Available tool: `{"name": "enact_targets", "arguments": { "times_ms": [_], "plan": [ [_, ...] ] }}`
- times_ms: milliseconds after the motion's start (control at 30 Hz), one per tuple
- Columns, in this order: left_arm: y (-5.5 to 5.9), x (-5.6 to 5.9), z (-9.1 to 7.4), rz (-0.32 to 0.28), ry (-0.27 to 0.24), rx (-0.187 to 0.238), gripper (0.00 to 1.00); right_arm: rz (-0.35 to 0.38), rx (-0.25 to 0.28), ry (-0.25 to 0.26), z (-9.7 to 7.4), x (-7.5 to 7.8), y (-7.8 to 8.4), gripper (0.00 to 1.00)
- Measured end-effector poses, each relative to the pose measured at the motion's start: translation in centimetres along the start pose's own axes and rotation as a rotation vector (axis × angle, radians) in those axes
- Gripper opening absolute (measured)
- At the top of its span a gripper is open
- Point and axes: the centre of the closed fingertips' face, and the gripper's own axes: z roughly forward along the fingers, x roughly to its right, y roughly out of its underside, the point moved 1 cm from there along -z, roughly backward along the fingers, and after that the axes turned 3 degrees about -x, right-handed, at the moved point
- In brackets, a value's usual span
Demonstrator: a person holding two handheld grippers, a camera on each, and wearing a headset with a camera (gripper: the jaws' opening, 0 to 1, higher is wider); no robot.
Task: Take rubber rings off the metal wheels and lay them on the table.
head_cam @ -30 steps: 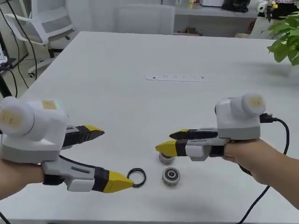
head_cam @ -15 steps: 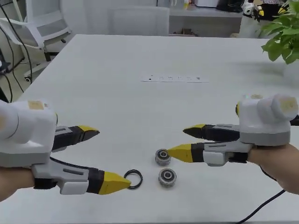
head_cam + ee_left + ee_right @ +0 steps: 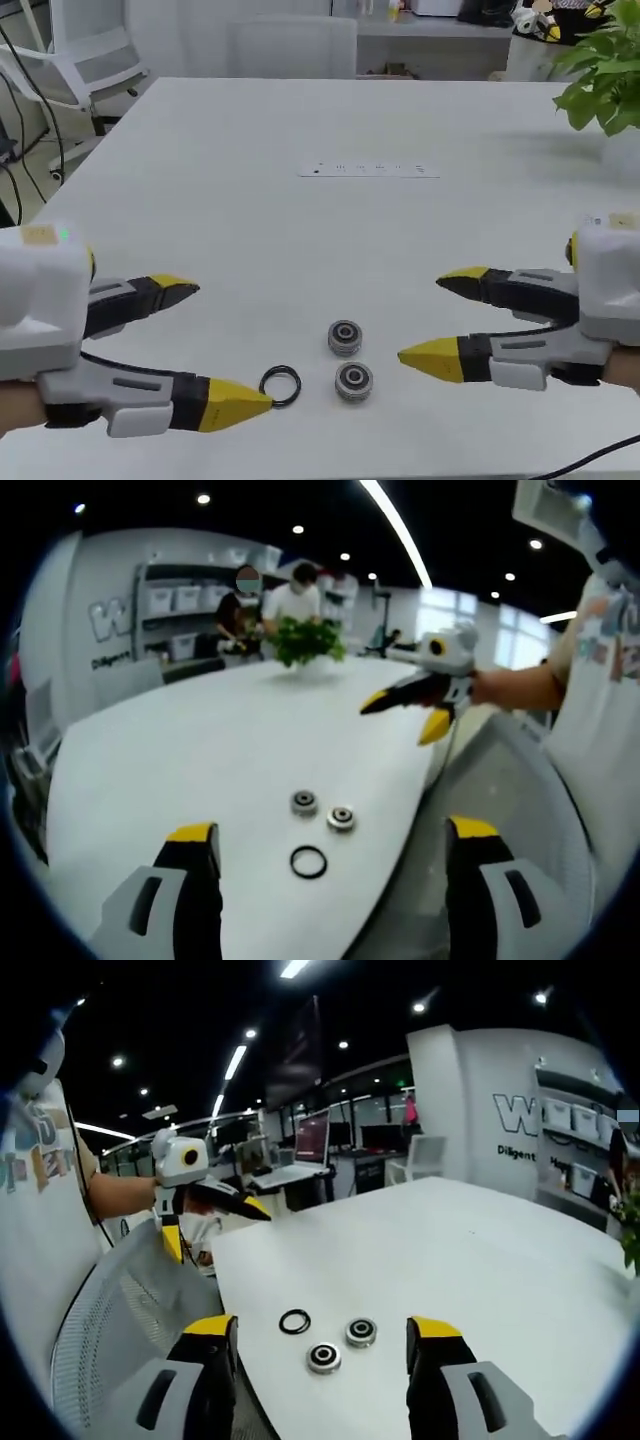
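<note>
Now, the left gripper (image 3: 232, 346) hovers spread wide and empty, its lower tip just beside the rubber ring (image 3: 281, 385) lying flat on the table (image 3: 300, 200). Right of it sit the near wheel (image 3: 354, 380) and far wheel (image 3: 345, 337); whether either wears a ring is too small to tell. The right gripper (image 3: 420, 318) is likewise spread and empty. Best, I judge, to pin one wheel with one gripper and pinch only the rubber edge with the other

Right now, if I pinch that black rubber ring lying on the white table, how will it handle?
The thin black rubber ring probably flexes and weighs little. Lying flat on the white table, it likely won't roll, but it sits low and may be hard to pinch.
</note>
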Motion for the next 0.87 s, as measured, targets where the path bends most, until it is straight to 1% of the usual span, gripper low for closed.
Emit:
{"name": "enact_targets", "arguments": {
  "times_ms": [100,333,400,467,600,700,867],
  "plan": [
    [0.4,0.0,-0.1,-0.011,-0.003,-0.008,0.94,0.005,-0.004,0.011,-0.6,-0.1,0.5,0.69],
    [1.0,-0.1,-0.8,-0.035,-0.024,0.003,0.95,-0.022,-0.045,0.025,-1.4,-0.6,1.9,0.74],
    [1.1,-0.1,-0.9,-0.035,-0.028,0.004,0.95,-0.024,-0.049,0.027,-1.6,-0.6,2.1,0.75],
    [1.2,0.0,-0.9,-0.034,-0.036,0.006,0.95,-0.022,-0.045,0.042,-1.9,-0.2,2.2,0.76],
    [1.2,0.0,-0.9,-0.020,-0.045,0.003,0.95,-0.010,-0.042,0.054,-2.4,0.1,2.5,0.78],
    [1.2,-0.1,-0.9,-0.006,-0.051,-0.002,0.95,-0.013,-0.053,0.070,-2.8,0.4,2.9,0.79],
    [0.9,-0.2,-0.9,-0.002,-0.055,0.004,0.95,-0.004,-0.052,0.079,-3.1,0.5,3.1,0.80]
  ]
}}
